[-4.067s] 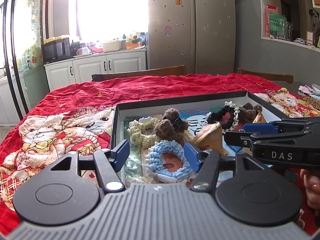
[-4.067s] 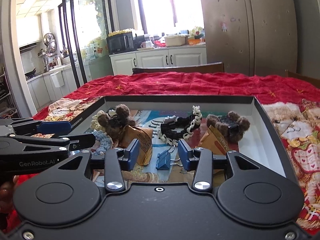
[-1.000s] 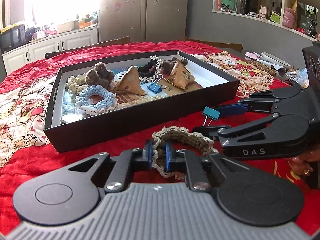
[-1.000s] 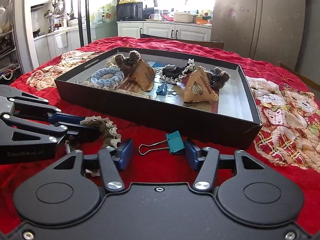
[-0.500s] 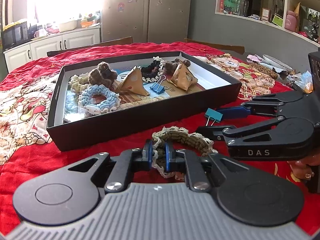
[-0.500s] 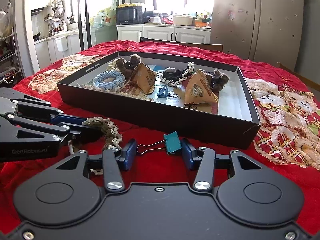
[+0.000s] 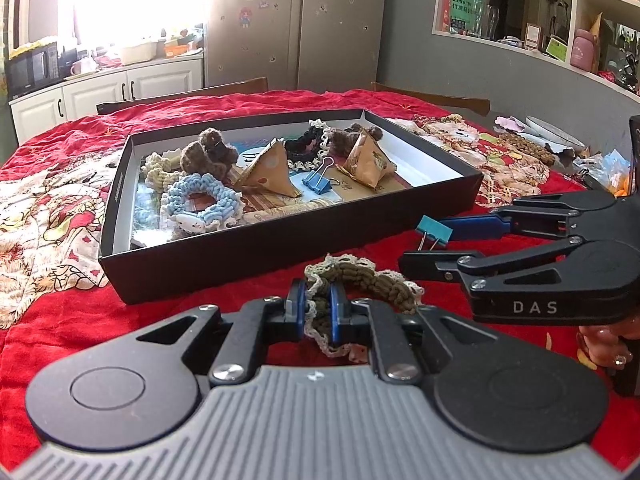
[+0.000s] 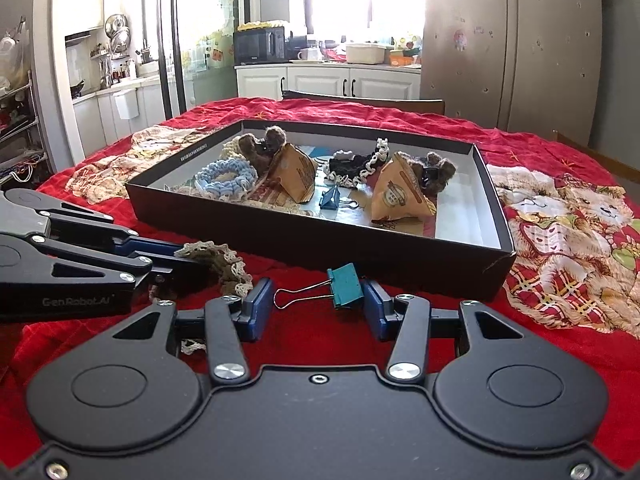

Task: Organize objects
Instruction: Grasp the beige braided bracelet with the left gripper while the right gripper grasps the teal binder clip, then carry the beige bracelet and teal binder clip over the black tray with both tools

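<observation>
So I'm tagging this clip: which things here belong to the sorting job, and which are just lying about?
Job:
- olive crocheted scrunchie, pinched in left claw
- teal binder clip, between right claw's pads
- black tray

Lying about:
- red blanket
- microwave
- fridge
</observation>
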### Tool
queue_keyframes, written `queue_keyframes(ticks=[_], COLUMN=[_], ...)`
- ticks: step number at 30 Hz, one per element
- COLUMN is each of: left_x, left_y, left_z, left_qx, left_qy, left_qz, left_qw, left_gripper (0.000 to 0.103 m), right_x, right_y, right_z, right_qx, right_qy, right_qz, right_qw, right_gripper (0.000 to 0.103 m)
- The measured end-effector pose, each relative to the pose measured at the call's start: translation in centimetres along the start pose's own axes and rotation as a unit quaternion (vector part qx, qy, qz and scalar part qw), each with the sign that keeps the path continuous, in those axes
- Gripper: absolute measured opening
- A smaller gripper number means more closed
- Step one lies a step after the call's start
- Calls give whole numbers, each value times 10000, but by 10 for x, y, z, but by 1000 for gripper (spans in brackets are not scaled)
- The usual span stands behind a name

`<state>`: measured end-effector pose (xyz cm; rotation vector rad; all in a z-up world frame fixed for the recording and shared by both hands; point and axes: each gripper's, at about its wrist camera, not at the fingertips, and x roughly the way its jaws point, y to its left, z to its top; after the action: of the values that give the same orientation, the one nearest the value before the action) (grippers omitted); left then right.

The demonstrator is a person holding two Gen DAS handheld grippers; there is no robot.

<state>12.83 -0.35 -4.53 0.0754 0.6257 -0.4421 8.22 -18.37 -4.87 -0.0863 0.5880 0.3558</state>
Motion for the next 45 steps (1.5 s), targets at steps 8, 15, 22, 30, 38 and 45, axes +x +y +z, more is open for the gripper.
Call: queue_keyframes(ticks=[8,15,22,30,38,45], left_x=[-4,-10,-16,-27,-31,-31], left_y=[0,-1,-1,5,27,44], left_z=[2,7,12,27,49,65], left_qx=[-21,-37,-51,-117,-280,-534], left_qy=[-71,-181,-284,-544,-788,-919], left_qz=[-8,-27,-19,76,447,605], left_qw=[10000,9998,9996,9984,9955,9925], left_gripper=[14,14,14,14,14,14], right_x=[-12,-26,-35,-37,-33,-24], right_y=[-1,-3,-3,2,5,7], right_z=[5,15,23,33,51,68], right_qx=[89,85,47,-91,-143,-237], right_qy=[-193,-425,-560,-664,-786,-855], right_qz=[37,-10,-23,-19,3,-36], right_qw=[9998,9991,9984,9977,9968,9960], right_gripper=[46,46,46,46,46,46])
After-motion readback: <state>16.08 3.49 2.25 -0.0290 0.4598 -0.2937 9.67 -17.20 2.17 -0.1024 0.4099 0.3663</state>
